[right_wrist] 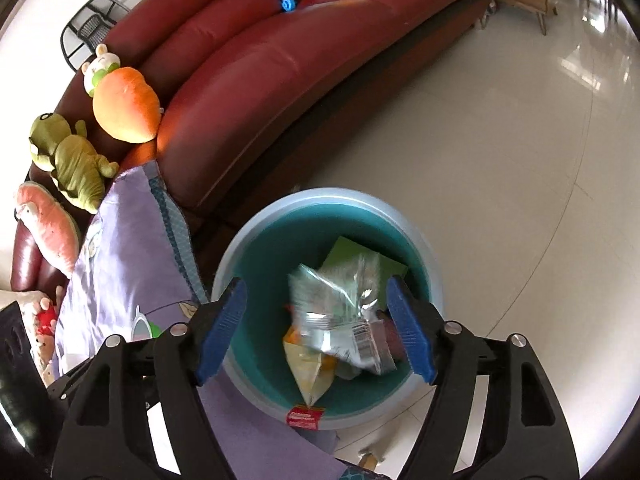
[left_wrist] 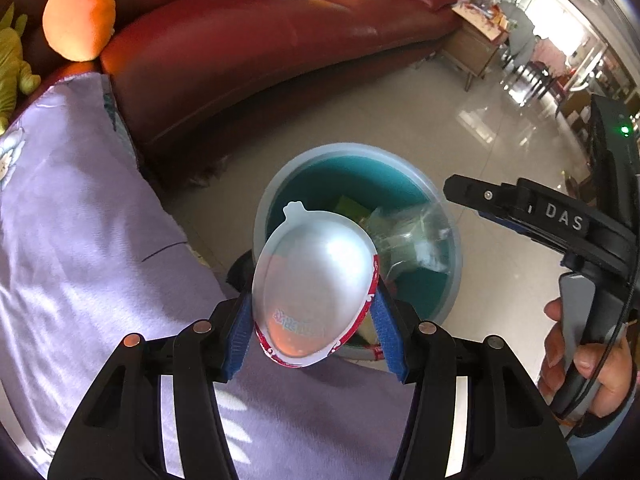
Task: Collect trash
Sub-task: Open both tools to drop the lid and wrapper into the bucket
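Here, we recorded the following:

- Left gripper [left_wrist: 314, 326]: we held it clamped on a foil lid [left_wrist: 312, 284], silvery side up with a red printed edge, the blue pads [left_wrist: 240, 340] pressing on its two sides.
- The lid hung over the near rim of the trash bin [left_wrist: 454, 280], a pale-rimmed tub with a teal inside, standing on the tiled floor [left_wrist: 460, 128] just beside the red sofa [left_wrist: 260, 40].
- Right gripper [right_wrist: 316, 330]: we held it above the bin [right_wrist: 434, 280], its jaws wide apart and gripping nothing.
- A crinkled clear wrapper [right_wrist: 340, 312] lay blurred in the bin between the fingers, touching neither pad, over a yellow packet [right_wrist: 310, 372] and a green card [right_wrist: 348, 252].
- A purple quilt [left_wrist: 80, 240] lay draped beside the bin.
- Plush toys: an orange carrot [right_wrist: 124, 104] and a green frog [right_wrist: 72, 156] sat on the sofa.
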Demonstrator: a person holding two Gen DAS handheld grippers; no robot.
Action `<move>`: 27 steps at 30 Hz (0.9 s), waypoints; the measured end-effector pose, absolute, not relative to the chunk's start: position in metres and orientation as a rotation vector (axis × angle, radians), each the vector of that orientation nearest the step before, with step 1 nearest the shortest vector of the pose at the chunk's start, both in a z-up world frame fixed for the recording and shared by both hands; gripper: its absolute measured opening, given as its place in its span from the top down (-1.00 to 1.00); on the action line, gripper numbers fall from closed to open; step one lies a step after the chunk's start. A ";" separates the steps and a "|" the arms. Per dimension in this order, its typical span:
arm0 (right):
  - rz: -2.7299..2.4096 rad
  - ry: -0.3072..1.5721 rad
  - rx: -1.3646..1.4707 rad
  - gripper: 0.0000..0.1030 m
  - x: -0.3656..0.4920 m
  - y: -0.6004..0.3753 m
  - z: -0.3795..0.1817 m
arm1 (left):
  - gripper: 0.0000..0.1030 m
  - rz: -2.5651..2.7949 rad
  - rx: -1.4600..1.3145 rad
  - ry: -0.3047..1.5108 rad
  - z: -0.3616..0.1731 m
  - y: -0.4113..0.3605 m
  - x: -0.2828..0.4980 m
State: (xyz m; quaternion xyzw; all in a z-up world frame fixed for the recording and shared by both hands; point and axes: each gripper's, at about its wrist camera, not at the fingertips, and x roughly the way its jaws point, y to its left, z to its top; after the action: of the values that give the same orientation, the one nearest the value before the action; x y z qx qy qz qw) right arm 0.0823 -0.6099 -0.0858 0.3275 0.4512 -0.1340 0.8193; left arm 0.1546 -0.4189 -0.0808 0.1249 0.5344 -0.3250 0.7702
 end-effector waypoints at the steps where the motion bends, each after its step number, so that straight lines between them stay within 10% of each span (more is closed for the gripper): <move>1: -0.290 0.961 0.694 -0.35 0.082 -0.610 -0.086 | -0.08 -0.708 0.270 1.161 -0.082 -0.420 0.154; 19: -0.389 0.980 0.638 -0.47 0.069 -0.620 -0.084 | -0.10 -0.728 0.274 1.178 -0.096 -0.444 0.159; 27: -0.407 0.989 0.628 -0.48 0.066 -0.622 -0.083 | -0.61 -0.716 0.280 1.174 -0.101 -0.445 0.162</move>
State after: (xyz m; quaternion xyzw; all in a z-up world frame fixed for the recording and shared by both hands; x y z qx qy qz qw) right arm 0.0656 -0.6215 -0.0825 0.2943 0.4635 -0.1906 0.8138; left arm 0.1618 -0.4450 -0.1009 0.1290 0.5399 -0.3293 0.7639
